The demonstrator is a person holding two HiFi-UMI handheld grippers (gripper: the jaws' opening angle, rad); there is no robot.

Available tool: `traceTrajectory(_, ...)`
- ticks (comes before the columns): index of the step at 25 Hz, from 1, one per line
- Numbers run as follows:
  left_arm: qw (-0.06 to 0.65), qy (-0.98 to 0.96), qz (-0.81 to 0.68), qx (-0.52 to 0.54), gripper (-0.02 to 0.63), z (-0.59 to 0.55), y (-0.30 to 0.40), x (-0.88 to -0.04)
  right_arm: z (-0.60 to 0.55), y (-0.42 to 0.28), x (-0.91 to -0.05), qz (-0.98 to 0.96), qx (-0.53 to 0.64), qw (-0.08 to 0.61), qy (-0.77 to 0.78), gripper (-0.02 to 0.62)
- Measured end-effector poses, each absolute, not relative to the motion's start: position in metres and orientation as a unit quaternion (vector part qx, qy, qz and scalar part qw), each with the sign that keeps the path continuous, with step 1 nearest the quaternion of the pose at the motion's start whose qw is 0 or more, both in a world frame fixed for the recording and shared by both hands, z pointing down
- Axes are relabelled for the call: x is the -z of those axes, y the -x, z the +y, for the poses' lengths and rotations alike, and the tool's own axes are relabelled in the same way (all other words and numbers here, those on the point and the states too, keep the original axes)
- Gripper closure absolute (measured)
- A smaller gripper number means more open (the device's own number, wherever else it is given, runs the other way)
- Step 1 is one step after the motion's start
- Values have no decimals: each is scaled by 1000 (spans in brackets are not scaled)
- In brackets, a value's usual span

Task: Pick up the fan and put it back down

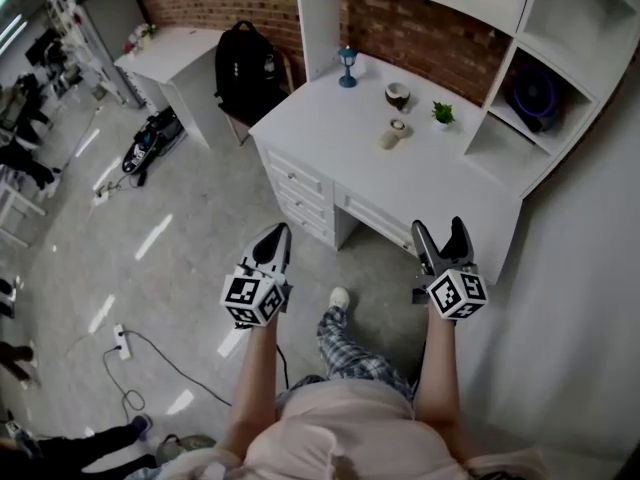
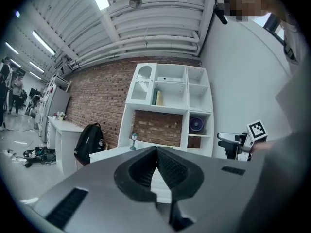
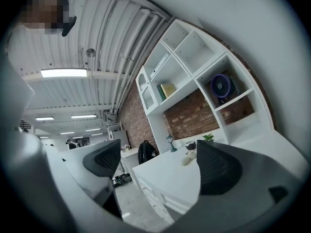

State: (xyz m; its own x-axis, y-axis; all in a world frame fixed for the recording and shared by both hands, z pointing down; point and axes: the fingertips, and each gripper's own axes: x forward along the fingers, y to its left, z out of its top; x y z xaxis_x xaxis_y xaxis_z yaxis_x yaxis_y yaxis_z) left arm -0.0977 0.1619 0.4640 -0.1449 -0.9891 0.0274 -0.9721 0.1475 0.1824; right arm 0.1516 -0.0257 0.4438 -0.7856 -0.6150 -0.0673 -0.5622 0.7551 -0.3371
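A small dark blue fan (image 1: pixel 535 95) stands in a shelf cubby at the desk's right end, and it shows as the fan (image 2: pixel 196 124) and the fan (image 3: pixel 223 86) in the two gripper views. My left gripper (image 1: pixel 276 238) hangs shut over the floor, well short of the desk. Nothing is between its jaws. My right gripper (image 1: pixel 441 239) is held open and empty just in front of the white desk (image 1: pixel 440 183). Both are far from the fan.
On the desk stand a blue lamp figurine (image 1: pixel 347 66), a round bowl (image 1: pixel 398 95), a cup (image 1: pixel 395 133) and a little potted plant (image 1: pixel 442 114). A black backpack (image 1: pixel 248 68) leans left of the desk. Cables and a power strip (image 1: pixel 121 341) lie on the floor.
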Motion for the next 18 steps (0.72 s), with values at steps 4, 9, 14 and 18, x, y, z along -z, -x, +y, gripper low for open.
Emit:
traceTrajectory(4, 68, -658, -748, 53, 578, 83, 155, -453, -97, -82, -434, 936, 145, 80, 311, 115)
traceTrajectory(9, 71, -676, -732, 48, 578, -10, 208, -446, -174, -21, -430, 933, 142, 69, 322, 115)
traceTrajectory(14, 86, -689, -718, 46, 578, -84, 240, -454, -232, 6, -442, 926, 154, 57, 340, 115)
traceTrajectory(18, 90, -704, -703, 39, 578, -124, 247, -453, -263, 10, -444, 917, 162, 58, 360, 115)
